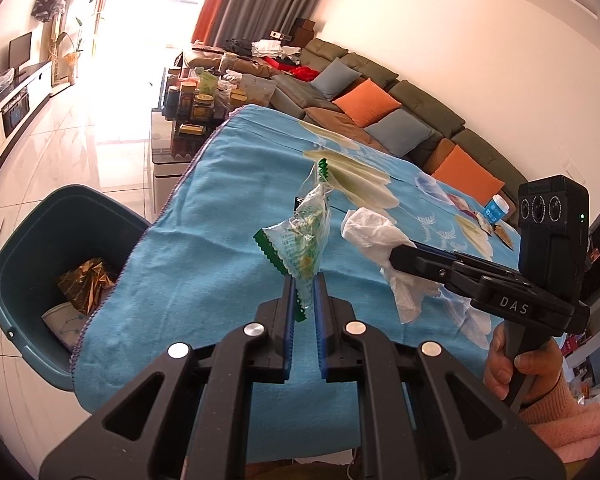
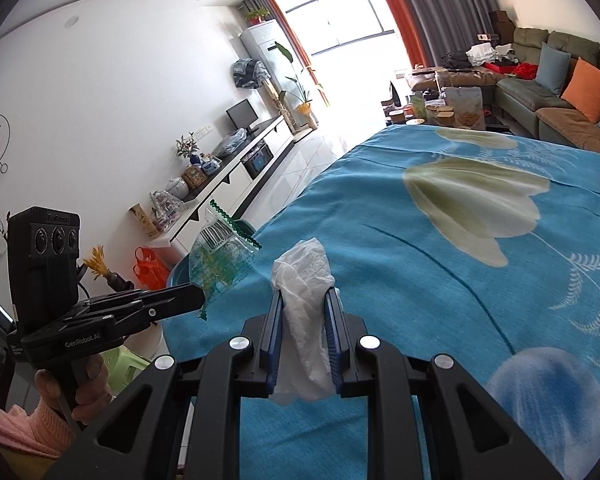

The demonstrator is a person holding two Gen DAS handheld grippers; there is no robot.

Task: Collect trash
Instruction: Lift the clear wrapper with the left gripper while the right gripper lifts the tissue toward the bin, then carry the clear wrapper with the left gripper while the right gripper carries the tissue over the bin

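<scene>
My left gripper (image 1: 304, 280) is shut on a clear plastic wrapper (image 1: 306, 236) with green zigzag edges, held up above the blue cloth. To its right, my right gripper (image 1: 396, 258) is shut on a crumpled white tissue (image 1: 370, 226). In the right wrist view the tissue (image 2: 304, 276) stands up between the blue pads of my right gripper (image 2: 305, 294), and the left gripper (image 2: 202, 296) holds the wrapper (image 2: 220, 256) off to the left. A dark teal bin (image 1: 32, 248) stands on the floor beside the table's left edge, with gold foil (image 1: 85, 284) and a paper cup (image 1: 62, 322) inside.
The table is covered by a blue flowered cloth (image 1: 228, 208). Small packets (image 1: 466, 206) and a blue-and-white tub (image 1: 498, 208) lie at its far right. A low table with jars (image 1: 196, 104) and a sofa (image 1: 380, 96) stand beyond. A hand (image 1: 512, 372) grips the right handle.
</scene>
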